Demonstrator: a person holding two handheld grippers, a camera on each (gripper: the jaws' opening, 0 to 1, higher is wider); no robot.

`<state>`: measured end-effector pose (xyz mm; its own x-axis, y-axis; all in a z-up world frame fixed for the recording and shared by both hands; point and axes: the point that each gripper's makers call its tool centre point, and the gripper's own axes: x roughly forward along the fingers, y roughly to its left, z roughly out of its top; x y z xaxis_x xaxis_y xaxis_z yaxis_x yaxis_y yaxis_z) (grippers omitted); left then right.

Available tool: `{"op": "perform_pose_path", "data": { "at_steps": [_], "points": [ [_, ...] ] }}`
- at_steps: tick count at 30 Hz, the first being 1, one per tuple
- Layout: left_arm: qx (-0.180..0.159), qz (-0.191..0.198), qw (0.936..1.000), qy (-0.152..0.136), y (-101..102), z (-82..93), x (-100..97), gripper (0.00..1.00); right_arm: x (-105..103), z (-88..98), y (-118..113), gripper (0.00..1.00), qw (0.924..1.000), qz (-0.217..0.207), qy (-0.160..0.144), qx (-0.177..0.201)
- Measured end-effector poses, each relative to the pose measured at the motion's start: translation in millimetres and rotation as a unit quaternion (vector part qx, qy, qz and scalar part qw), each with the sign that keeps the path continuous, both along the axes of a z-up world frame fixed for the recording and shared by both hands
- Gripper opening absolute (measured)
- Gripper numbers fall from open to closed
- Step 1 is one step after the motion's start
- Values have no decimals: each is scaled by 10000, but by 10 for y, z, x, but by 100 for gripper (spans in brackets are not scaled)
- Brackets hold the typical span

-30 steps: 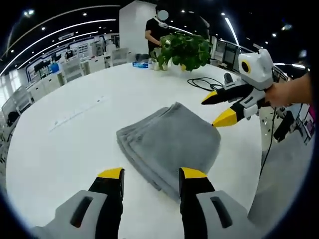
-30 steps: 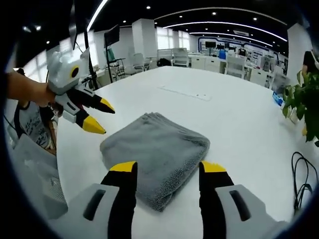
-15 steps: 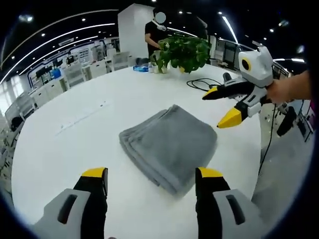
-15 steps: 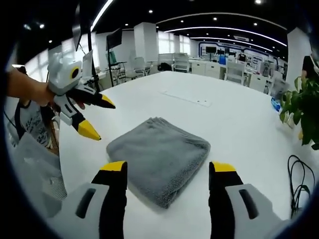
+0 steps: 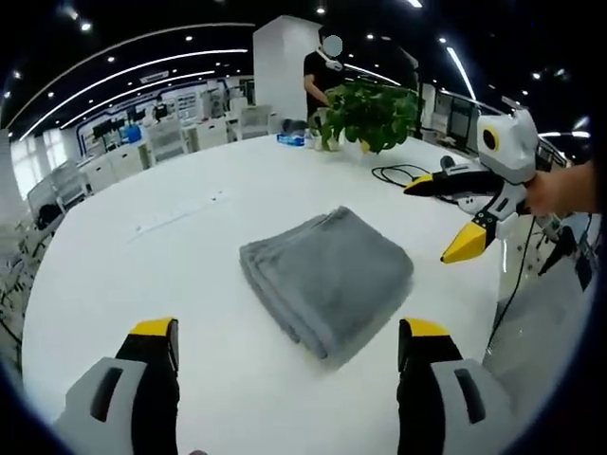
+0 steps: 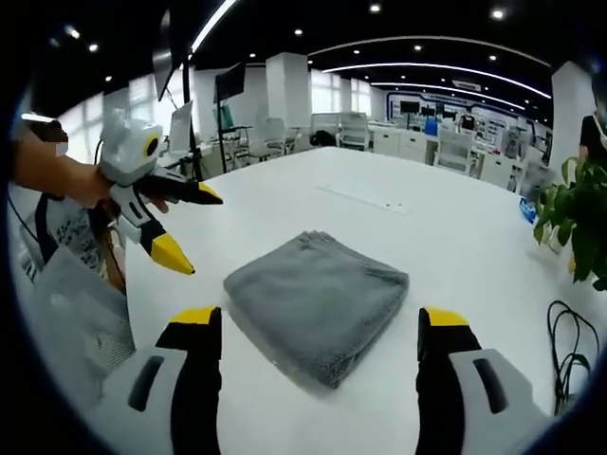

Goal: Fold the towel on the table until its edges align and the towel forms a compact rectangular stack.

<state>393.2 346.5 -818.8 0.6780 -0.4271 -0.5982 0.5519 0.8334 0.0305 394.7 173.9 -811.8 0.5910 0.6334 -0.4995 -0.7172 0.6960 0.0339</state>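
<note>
A grey towel [image 5: 327,273] lies folded into a compact rectangular stack on the white table [image 5: 152,275]; its layered edges face left in the left gripper view. My left gripper [image 5: 288,341] is open, short of the towel's near side, with nothing between its jaws. In that view my right gripper [image 5: 453,220] hangs open beyond the towel's right side, held by a hand. The right gripper view shows the same towel [image 6: 320,303] ahead of my open right gripper [image 6: 317,327], with my left gripper [image 6: 185,231] open in the air at the left.
A potted plant [image 5: 368,112] and a black cable [image 5: 400,173] sit at the table's far side, where a person [image 5: 326,76] stands. A thin strip [image 5: 177,214] lies on the table left of the towel. The table edge [image 5: 493,313] drops off at the right.
Both grippers have drawn back from the towel and opened wider. The towel lies as it did.
</note>
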Motion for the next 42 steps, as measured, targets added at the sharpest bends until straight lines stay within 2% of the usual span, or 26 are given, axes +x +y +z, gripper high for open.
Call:
{"op": "perform_pose_path", "data": {
  "at_steps": [12, 24, 38, 42],
  "points": [
    [-65, 228, 9996, -120, 140, 51, -142, 99, -102, -8, -32, 94, 9999, -18, -71, 87],
    [-147, 82, 9994, -286, 11, 114, -286, 99, -251, 18, -92, 92, 9999, -44, -97, 118],
    [-214, 12, 9995, -229, -35, -22, -474, 99, -383, -56, -101, 90, 9999, 10, -5, 104],
    [-192, -8, 9996, -207, -36, -90, -475, 97, -369, -117, -103, 84, 10000, 29, -47, -8]
  ]
}}
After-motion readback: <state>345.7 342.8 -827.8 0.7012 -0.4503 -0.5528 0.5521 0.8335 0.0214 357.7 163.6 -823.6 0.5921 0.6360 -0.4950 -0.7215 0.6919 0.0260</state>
